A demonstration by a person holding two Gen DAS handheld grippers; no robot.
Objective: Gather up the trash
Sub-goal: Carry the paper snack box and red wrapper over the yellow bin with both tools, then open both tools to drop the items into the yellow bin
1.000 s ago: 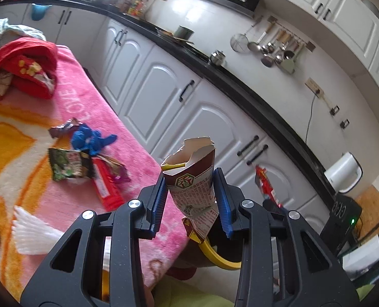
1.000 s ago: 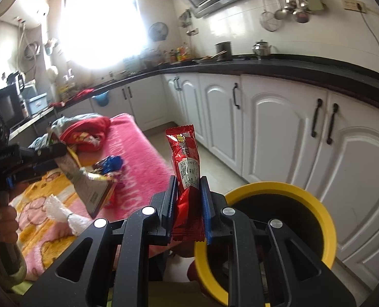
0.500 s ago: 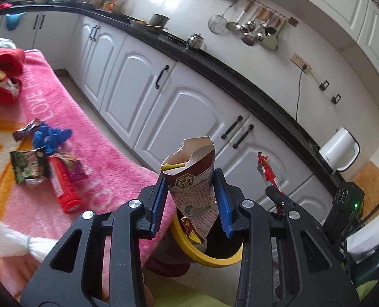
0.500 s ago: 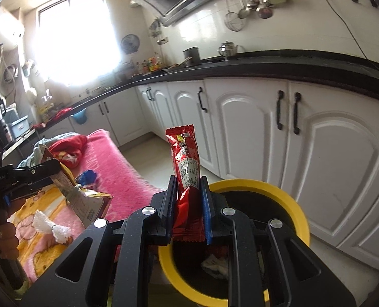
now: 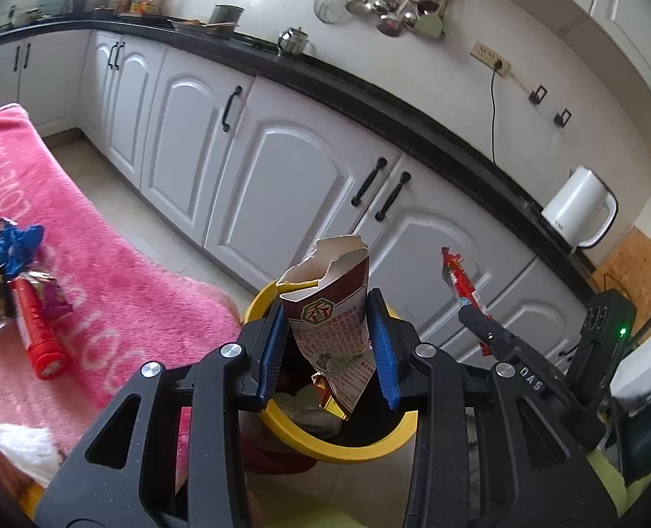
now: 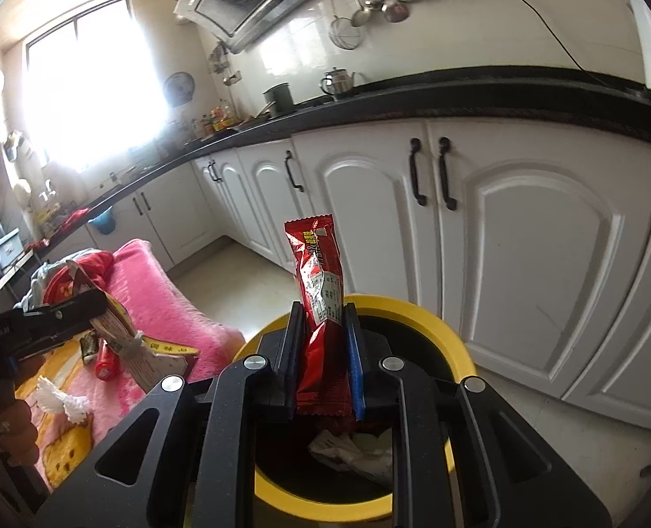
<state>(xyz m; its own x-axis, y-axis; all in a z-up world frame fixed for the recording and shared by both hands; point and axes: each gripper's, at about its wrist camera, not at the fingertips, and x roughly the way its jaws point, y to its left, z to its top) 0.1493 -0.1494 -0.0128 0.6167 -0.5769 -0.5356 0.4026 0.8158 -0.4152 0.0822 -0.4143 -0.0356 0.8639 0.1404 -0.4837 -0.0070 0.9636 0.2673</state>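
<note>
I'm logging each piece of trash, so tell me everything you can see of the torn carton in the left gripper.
The torn carton is maroon and white paperboard, printed with a green hexagon logo and small text. Its top is ripped open with a jagged white edge, and its lower end is crumpled. It stands roughly upright, pinched between the left gripper's blue-padded fingers, above the yellow-rimmed bin.

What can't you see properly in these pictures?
- Bin contents: both views, mostly hidden behind the grippers; only crumpled scraps show.
- Torn carton: left wrist view, print too small to read.
- Trash on the pink blanket: left wrist view, cut off by the left edge.
- Outside the window: right wrist view, lost in glare.
</note>
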